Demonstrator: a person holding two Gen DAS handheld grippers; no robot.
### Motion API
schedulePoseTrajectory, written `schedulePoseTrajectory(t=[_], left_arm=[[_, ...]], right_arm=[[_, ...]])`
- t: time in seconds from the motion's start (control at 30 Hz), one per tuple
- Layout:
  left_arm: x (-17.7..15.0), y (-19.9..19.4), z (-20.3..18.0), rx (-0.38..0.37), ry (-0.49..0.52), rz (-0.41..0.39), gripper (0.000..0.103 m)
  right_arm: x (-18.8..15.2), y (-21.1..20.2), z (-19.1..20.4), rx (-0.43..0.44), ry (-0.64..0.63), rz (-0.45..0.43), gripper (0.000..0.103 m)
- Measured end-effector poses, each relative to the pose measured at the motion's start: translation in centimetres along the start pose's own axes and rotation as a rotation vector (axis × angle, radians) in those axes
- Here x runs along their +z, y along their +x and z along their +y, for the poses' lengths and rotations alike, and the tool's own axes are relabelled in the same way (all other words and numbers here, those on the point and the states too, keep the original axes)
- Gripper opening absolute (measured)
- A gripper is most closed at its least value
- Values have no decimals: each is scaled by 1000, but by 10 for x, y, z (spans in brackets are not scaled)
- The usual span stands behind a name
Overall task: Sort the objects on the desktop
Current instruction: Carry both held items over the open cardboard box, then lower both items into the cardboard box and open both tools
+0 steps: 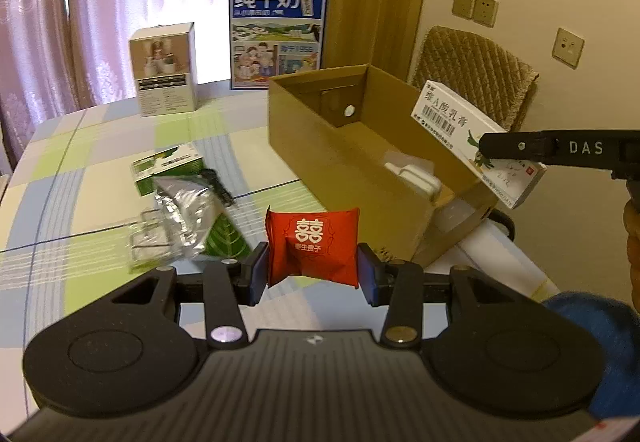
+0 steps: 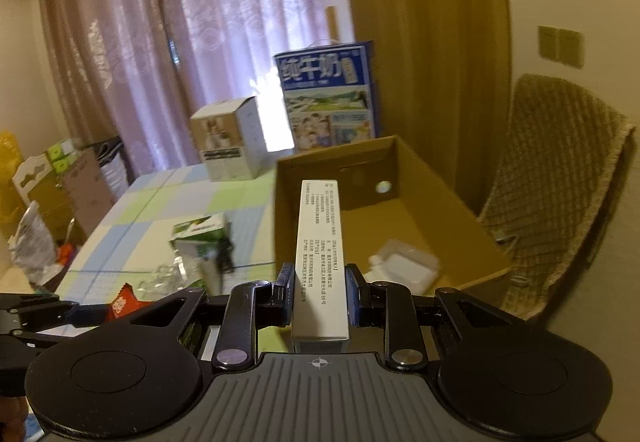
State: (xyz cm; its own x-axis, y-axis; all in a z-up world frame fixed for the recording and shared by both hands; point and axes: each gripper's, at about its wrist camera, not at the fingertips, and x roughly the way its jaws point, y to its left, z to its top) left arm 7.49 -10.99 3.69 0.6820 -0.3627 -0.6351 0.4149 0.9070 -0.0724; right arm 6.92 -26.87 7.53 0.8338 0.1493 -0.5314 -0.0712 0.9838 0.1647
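Observation:
My left gripper [image 1: 312, 269] is shut on a red candy packet [image 1: 314, 246], held above the checked tablecloth just left of the open cardboard box [image 1: 316, 146]. My right gripper [image 2: 319, 292] is shut on a long white ointment box [image 2: 320, 254], which points toward the cardboard box [image 2: 288, 210]. The left wrist view shows that ointment box [image 1: 452, 118] over the box's right rim, pinched by the right gripper's black finger [image 1: 520, 147]. In the right wrist view the red packet [image 2: 122, 306] shows at lower left. A white object [image 1: 414, 178] lies inside the cardboard box.
A green small box [image 1: 168, 168], a silver foil pouch [image 1: 188, 214], a clear plastic piece [image 1: 150, 240] and a small black item [image 1: 218, 184] lie left of the cardboard box. A white carton [image 1: 166, 70] and a blue milk carton [image 1: 278, 32] stand behind. A cushioned chair [image 1: 476, 74] stands at right.

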Motion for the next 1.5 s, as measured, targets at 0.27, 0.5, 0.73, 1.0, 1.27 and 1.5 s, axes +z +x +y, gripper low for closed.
schedulePoseTrajectory(t=[0.27,0.5,0.73,1.0,1.27,1.5], left_arm=[[16,17,-22,-40,21,0,40],[31,34,-38,-72,27,-8,40],[46,53,-53,-106,35,-18,40],[61,74,-74,-137,62,-24,40],[71,94,-80,-141,80,-17,40],[79,115,-80,-126,73,0,40]], right_arm=[[4,1,-29,-39,14,-4,23],[8,8,-47,-54,18,-4,23],[13,17,-64,-65,25,5,23],[19,30,-72,-72,7,12,23],[26,43,-79,-72,-10,16,23],[32,62,-82,-69,-32,36,23]])
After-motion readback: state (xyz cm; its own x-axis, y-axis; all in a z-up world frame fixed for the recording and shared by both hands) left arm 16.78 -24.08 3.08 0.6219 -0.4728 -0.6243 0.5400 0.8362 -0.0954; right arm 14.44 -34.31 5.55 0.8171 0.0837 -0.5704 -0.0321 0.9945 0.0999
